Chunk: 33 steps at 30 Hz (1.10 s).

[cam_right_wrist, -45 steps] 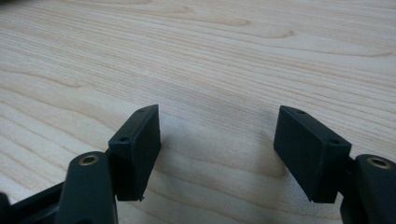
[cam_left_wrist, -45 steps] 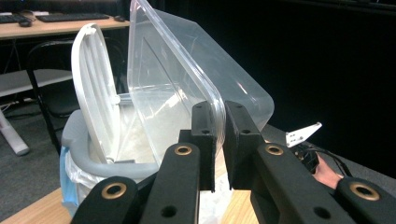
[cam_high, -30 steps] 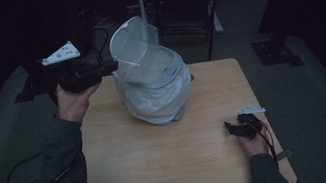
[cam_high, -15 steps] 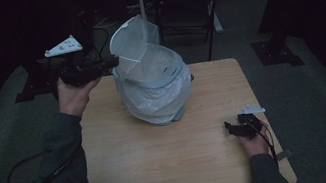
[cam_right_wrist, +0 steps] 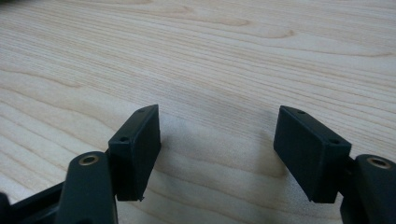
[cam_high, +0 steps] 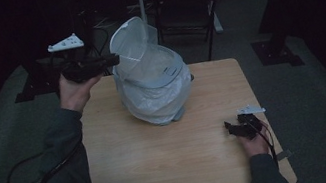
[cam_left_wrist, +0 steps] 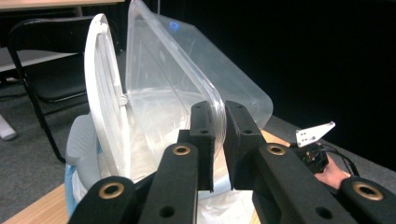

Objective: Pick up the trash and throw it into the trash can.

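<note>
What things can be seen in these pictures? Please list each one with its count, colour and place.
table: one, light wood, centre.
bin: one, pale grey, far half of the table, lined with a whitish bag.
lid: one, white ring with a clear flap, raised upright on the bin.
chair: one, black, beyond the table.
floor: dark grey carpet, all around.
left gripper: one, black, raised at the bin's left, jaws shut on the flap's edge.
right gripper: one, black, low over the table's near right part, jaws open, holding nothing.
</note>
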Tool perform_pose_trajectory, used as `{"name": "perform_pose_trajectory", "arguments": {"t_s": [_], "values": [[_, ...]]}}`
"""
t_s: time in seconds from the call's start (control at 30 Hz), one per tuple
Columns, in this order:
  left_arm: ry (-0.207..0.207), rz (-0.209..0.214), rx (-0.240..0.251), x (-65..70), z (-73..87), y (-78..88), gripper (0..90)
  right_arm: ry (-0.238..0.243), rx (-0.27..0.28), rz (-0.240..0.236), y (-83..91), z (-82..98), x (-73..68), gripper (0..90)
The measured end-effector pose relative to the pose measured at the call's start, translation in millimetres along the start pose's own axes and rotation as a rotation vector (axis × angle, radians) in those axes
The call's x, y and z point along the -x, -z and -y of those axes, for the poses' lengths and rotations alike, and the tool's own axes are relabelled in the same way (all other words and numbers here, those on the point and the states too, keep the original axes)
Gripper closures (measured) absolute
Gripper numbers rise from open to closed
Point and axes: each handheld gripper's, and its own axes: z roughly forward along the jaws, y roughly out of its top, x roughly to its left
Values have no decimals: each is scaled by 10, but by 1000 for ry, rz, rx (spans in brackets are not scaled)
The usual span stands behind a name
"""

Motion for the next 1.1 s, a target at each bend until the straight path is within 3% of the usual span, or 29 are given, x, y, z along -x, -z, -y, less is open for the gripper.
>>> {"name": "perform_pose_trajectory", "arguments": {"t_s": [0.13, 0.33, 0.57, 0.83, 1.1], "values": [[9, -1, 20, -10, 2, -4, 784, 0, 0, 0, 0, 0, 0, 309], [5, -18, 6, 2, 19, -24, 745, 0, 0, 0, 0, 0, 0, 308], [28, -33, 8, -59, 83, -32, 684, 1, 0, 0, 0, 0, 0, 307], [51, -86, 36, -170, 131, 12, 593, 0, 0, 0, -1, 0, 0, 306], [106, -127, 85, -321, 233, 109, 548, 0, 1, 0, -1, 0, -1, 306]]}}
